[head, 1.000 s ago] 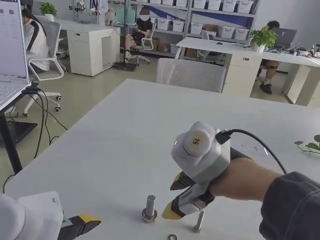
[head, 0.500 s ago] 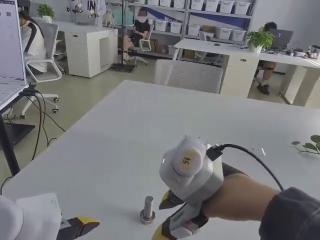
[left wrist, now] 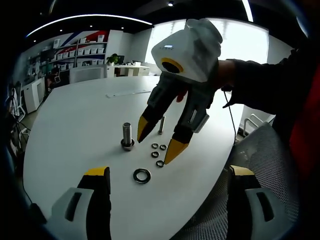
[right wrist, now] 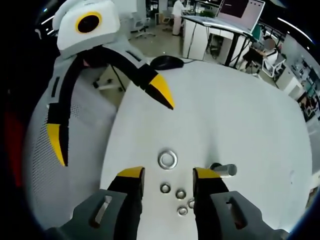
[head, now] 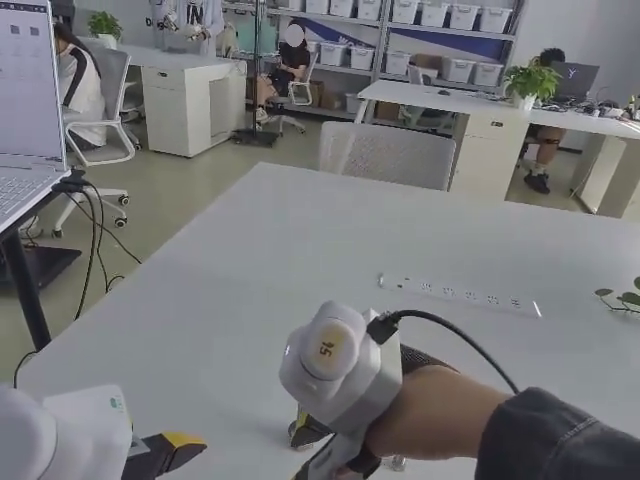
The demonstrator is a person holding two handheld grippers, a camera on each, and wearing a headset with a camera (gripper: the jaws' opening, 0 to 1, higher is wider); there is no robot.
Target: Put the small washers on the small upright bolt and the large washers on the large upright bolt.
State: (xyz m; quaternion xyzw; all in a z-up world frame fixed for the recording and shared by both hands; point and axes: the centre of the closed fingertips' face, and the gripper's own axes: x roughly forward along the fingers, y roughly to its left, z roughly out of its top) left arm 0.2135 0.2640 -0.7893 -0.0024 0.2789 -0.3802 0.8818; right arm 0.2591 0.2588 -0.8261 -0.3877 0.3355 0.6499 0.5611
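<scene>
My right gripper (right wrist: 169,175) hangs low over the bench (right wrist: 240,110), jaws partly apart and nothing held between them. My left gripper (left wrist: 167,172) sits further back toward the bench edge, jaws spread wide and also empty. The loose washers all lie flat, so each hole points straight up and there is only a thin rim to pinch. In the right gripper view the four small washers (right wrist: 180,193) sit in a tight cluster in the gap between my jaws. The large washer (right wrist: 167,159) lies just past the tips, in line with that gap. The large bolt (right wrist: 222,170) stands just beside the jaw on the right of that view; I cannot tell whether the wider ring at its foot is its head or a washer. In the left gripper view the small bolt (left wrist: 161,125) stands upright beyond the washers, showing between the right gripper's jaws, with the large bolt near it on one side. The right gripper is clearly the nearer one to every washer. I judge the next move to be a short drop onto one small washer, then a lift over the small bolt's tip and a lowering along its upright axis. The washers crowd each other, so I may catch two.
</scene>
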